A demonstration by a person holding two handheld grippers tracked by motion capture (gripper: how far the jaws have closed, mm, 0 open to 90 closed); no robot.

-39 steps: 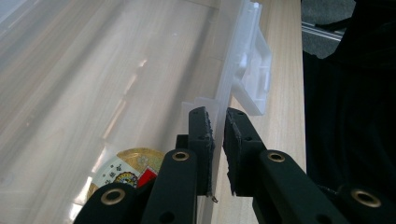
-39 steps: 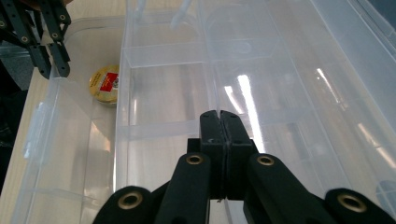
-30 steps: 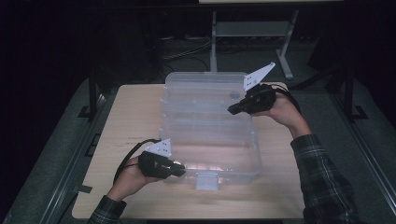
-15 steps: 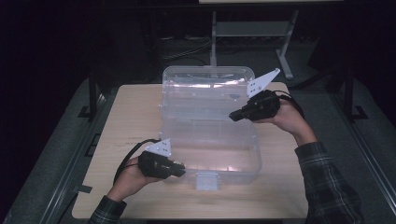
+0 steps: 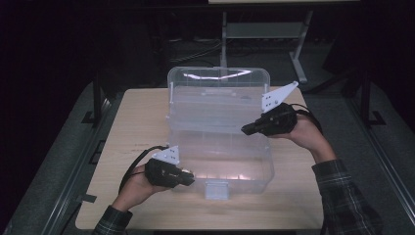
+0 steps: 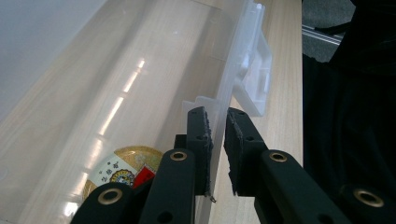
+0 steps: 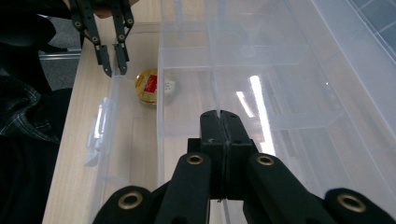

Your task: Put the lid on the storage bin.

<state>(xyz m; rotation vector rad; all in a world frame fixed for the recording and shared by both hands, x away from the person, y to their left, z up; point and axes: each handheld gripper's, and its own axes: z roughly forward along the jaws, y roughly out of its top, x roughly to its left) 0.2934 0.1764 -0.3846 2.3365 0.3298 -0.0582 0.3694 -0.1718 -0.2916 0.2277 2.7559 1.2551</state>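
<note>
A clear plastic organiser box sits on a pale wooden table, its lid raised upright at the far side. In the high view, the left gripper is at the box's near left corner and the right gripper is at the box's right side, higher up. From the left gripper view, the two black jaws stand a narrow gap apart with the thin clear edge of the box's front wall rising between them; whether the pads press on that edge cannot be told. Just beyond the jaw tips, along the same front wall, the white translucent latch hangs outward. Below and to the left of the jaws, seen through the clear plastic, lies a small round gold tin with a red and white label bearing small characters too fine to read. From the right gripper view, the jaws are pressed together on a thin clear panel of the divided tray, which runs straight ahead from the jaw tips. Divided compartments spread on both sides of the jaws. Ahead and to the left of the jaws the same gold tin rests in the lower box, its red label patch visible but its writing unreadable, and the other gripper points down just left of it.
</note>
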